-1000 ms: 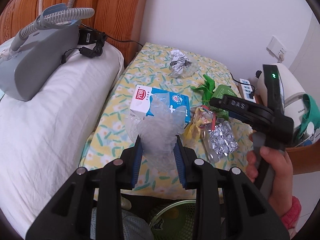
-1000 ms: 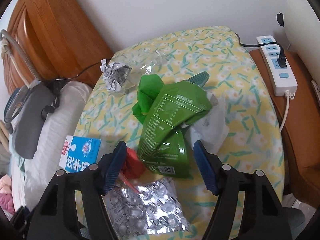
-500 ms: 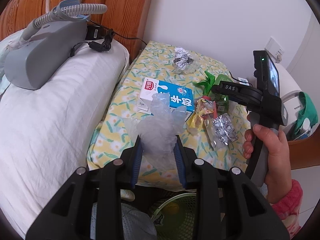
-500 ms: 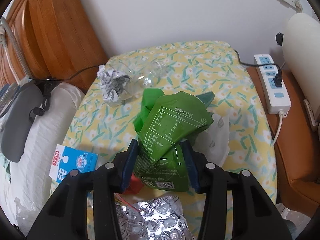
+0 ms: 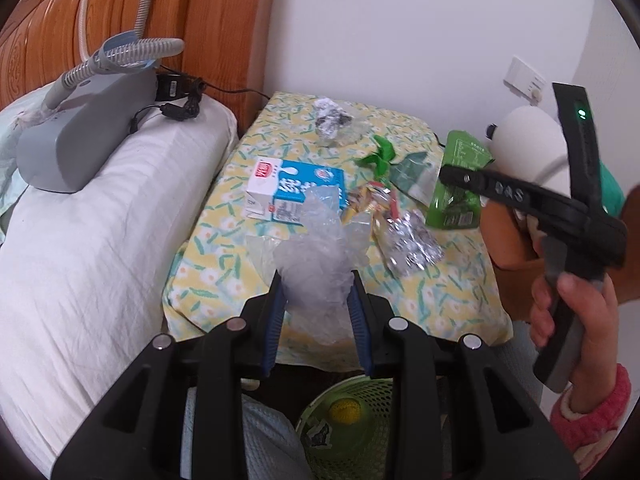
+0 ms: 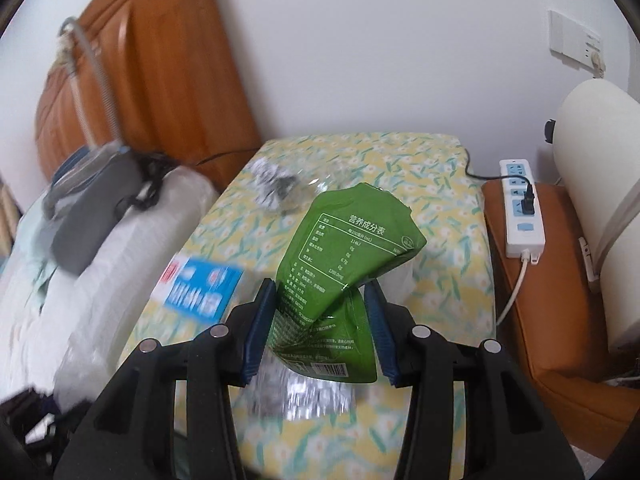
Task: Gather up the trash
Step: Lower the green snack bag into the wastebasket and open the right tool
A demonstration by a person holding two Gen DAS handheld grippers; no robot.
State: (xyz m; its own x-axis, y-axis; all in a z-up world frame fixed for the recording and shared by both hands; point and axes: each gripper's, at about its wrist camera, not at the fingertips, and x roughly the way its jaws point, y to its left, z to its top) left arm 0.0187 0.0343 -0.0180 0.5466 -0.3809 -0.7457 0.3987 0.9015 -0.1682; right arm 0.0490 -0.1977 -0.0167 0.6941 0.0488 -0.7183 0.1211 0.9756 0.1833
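Trash is in both claws: the left gripper [image 5: 316,300] pinches a clear plastic wrapper [image 5: 316,256], the right gripper [image 6: 320,320] clamps a green pouch [image 6: 340,256] lifted off the floral tabletop [image 6: 436,184]. Next, I judge, both loads go into the green mesh bin [image 5: 348,428] below the near edge.

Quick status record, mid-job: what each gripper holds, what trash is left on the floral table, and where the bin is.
left gripper: shut on clear plastic wrap
right gripper: shut on green pouch, lifted off the table
floral table: milk carton, foil blister packs, candy wrappers, crumpled foil ball
green mesh bin: below the table's near edge, under the left gripper
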